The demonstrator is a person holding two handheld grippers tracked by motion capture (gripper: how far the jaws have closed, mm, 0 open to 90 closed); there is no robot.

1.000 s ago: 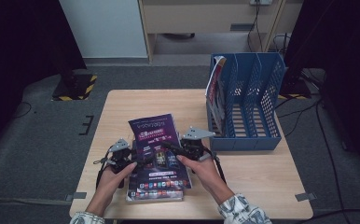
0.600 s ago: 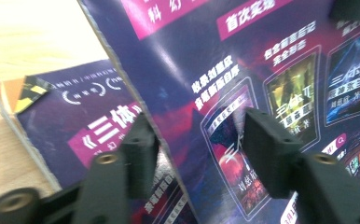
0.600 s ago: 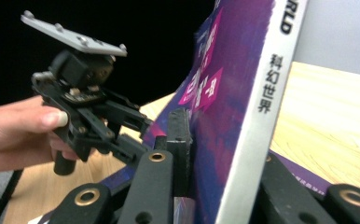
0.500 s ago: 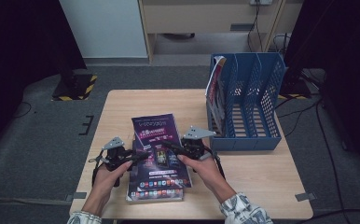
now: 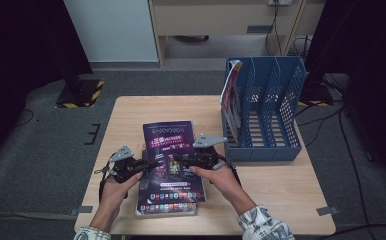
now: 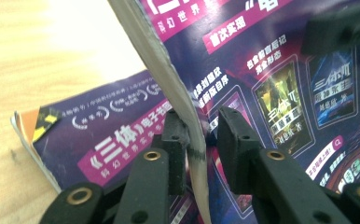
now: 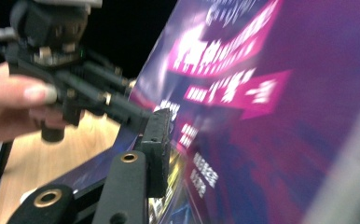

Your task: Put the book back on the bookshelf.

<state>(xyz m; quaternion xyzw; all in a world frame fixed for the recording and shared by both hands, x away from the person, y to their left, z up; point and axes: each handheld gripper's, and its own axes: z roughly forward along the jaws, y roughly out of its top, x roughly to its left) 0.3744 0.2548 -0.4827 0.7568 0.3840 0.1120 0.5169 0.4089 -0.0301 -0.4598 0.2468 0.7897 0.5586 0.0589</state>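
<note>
Two purple magazines lie stacked on the wooden table (image 5: 131, 112). The top magazine (image 5: 168, 137) is raised at its near end above the lower magazine (image 5: 166, 202). My left gripper (image 5: 151, 165) has just been closing, and its jaws now pinch the top magazine's left edge (image 6: 194, 140). One pad sits under the page edge and the other on the cover. My right gripper (image 5: 173, 159) has just been opening. The cover (image 7: 262, 116) still stands between its jaws, and the visible pad (image 7: 158, 140) is just off it.
A blue file rack (image 5: 263, 115) stands at the table's right, with a magazine (image 5: 231, 95) upright in its leftmost slot. Both of the person's hands rest near the table's front edge. Bare tabletop lies left of the stack.
The left jaws have closed in around the top magazine's edge. The right jaws have parted slightly. Both hands have stayed almost where they were.
</note>
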